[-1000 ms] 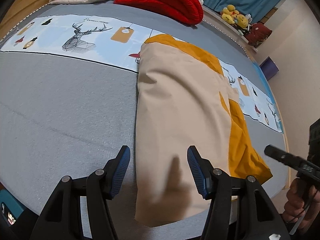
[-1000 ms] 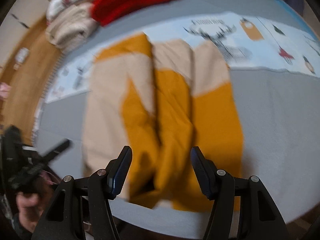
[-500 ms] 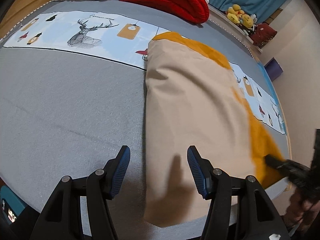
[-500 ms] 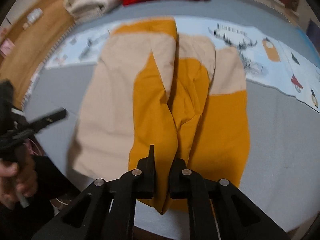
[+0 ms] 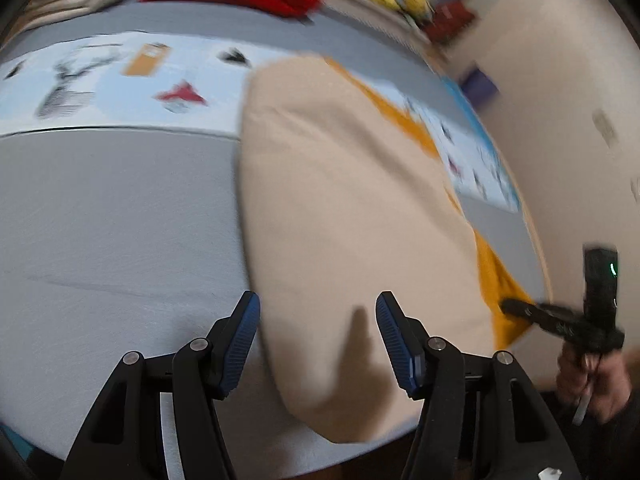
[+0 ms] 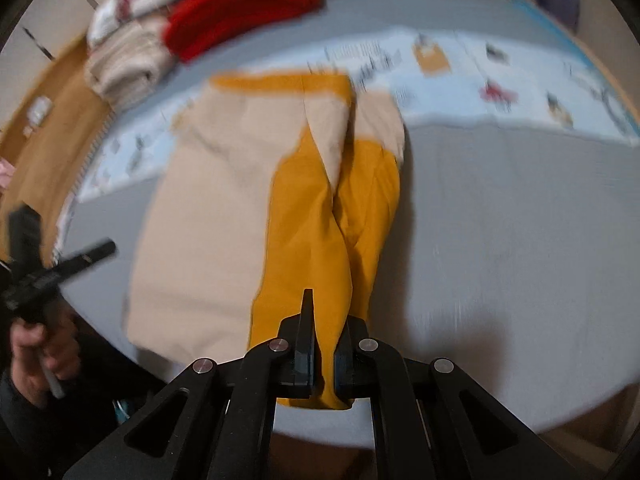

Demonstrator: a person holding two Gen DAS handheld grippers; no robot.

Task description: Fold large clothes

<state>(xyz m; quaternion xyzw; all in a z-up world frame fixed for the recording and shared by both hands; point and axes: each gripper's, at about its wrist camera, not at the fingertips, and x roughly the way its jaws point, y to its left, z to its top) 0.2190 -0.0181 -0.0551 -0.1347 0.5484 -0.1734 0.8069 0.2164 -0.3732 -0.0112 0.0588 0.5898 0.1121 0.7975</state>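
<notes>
**Thin pinch on the mustard hem**

The right gripper [image 6: 322, 364] pinches the near mustard edge of the garment [image 6: 208, 216], which lies flat on the grey bed [image 6: 500, 220]. The left gripper [image 5: 318, 340] hangs with fingers spread over the beige half, holding nothing. The thin fabric could slip out (the grip is narrow). No containers are visible.

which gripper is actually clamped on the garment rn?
The right gripper: shut on the garment's mustard sleeve end. The left gripper hangs open, gripping nothing.
</notes>
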